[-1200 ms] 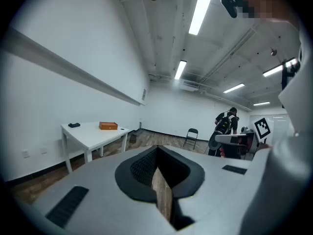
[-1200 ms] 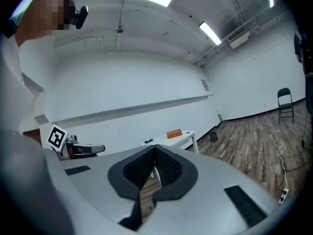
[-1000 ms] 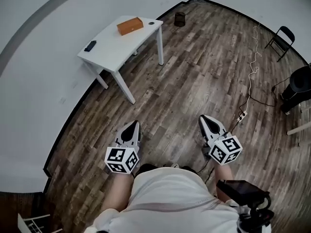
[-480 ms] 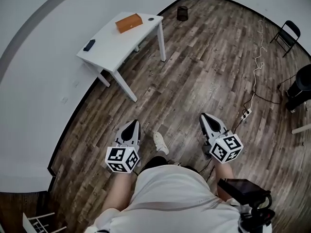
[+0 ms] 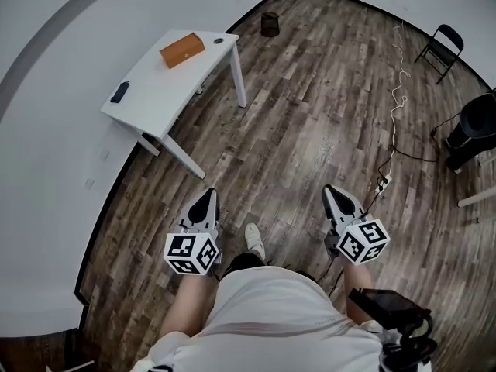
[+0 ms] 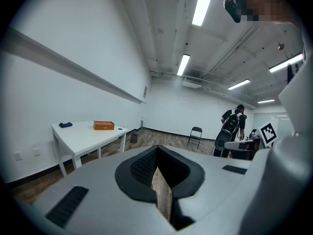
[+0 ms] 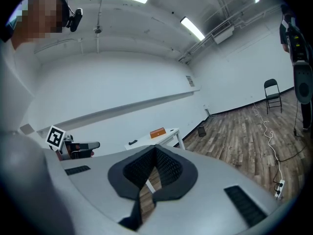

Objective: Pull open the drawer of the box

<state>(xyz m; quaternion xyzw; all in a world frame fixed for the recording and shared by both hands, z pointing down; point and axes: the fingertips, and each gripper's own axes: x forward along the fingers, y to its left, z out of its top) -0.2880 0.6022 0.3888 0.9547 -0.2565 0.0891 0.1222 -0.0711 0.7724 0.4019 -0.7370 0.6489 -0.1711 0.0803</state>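
Observation:
The box (image 5: 182, 50) is small, orange-brown and closed, and it lies on a white table (image 5: 155, 91) by the wall at the upper left, far from both grippers. The left gripper view shows the box (image 6: 104, 126) on that table (image 6: 85, 137), and the right gripper view has the box (image 7: 158, 132) small in the distance. My left gripper (image 5: 207, 198) and right gripper (image 5: 332, 194) are held over the wood floor in front of the body. Both point roughly level and are shut on nothing. From its own camera, the left gripper (image 6: 159, 173) shows pads almost touching, as does the right gripper (image 7: 149, 180).
A dark flat object (image 5: 119, 92) and a small dark disc (image 5: 219, 41) also lie on the table. On the floor are a dark bin (image 5: 269, 24), a folding chair (image 5: 442, 47), a power strip (image 5: 383, 183) with its cable, and a black stand (image 5: 471, 134). A person with a backpack (image 6: 233, 127) stands far off.
The person has walked forward and a white shoe has come into view. Table and box have slid left in the head view. Both grippers stayed shut in front of the body.

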